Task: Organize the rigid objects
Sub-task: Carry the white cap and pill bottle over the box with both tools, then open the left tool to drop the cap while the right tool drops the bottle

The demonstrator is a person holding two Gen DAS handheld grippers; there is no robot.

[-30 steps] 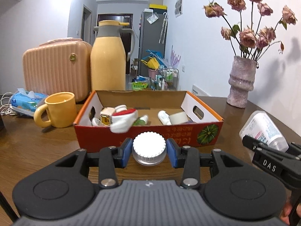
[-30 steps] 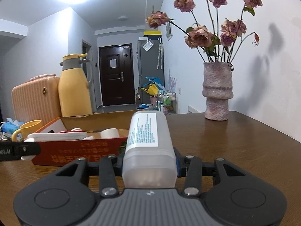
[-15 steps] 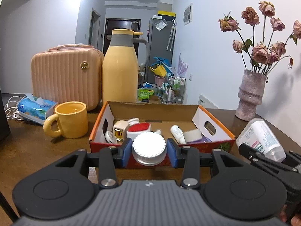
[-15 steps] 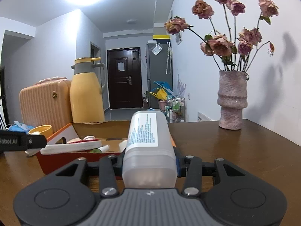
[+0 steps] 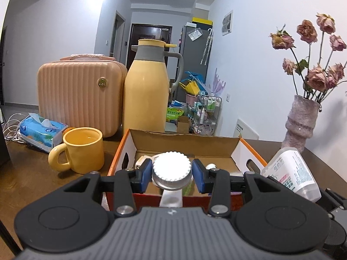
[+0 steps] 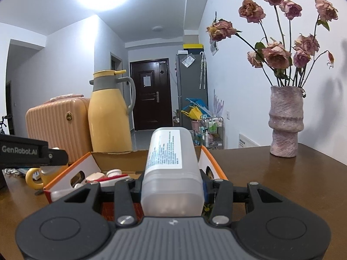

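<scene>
My left gripper (image 5: 171,174) is shut on a white ribbed-cap bottle (image 5: 171,169), held above the near edge of the orange cardboard box (image 5: 247,149). The box holds several small items, mostly hidden behind the cap. My right gripper (image 6: 172,187) is shut on a translucent white bottle with a printed label (image 6: 171,164), held just before the box's (image 6: 213,162) right end. That bottle also shows in the left wrist view (image 5: 291,173). The left gripper shows at the left in the right wrist view (image 6: 32,151).
A yellow mug (image 5: 82,149), a yellow thermos jug (image 5: 146,95), a peach ribbed case (image 5: 78,93) and a tissue pack (image 5: 41,131) stand left and behind the box. A pink vase of dried roses (image 6: 285,121) stands at the right on the wooden table (image 6: 282,184).
Both grippers have risen and moved forward toward the box with their bottles still held. The box now sits closer and lower in both views.
</scene>
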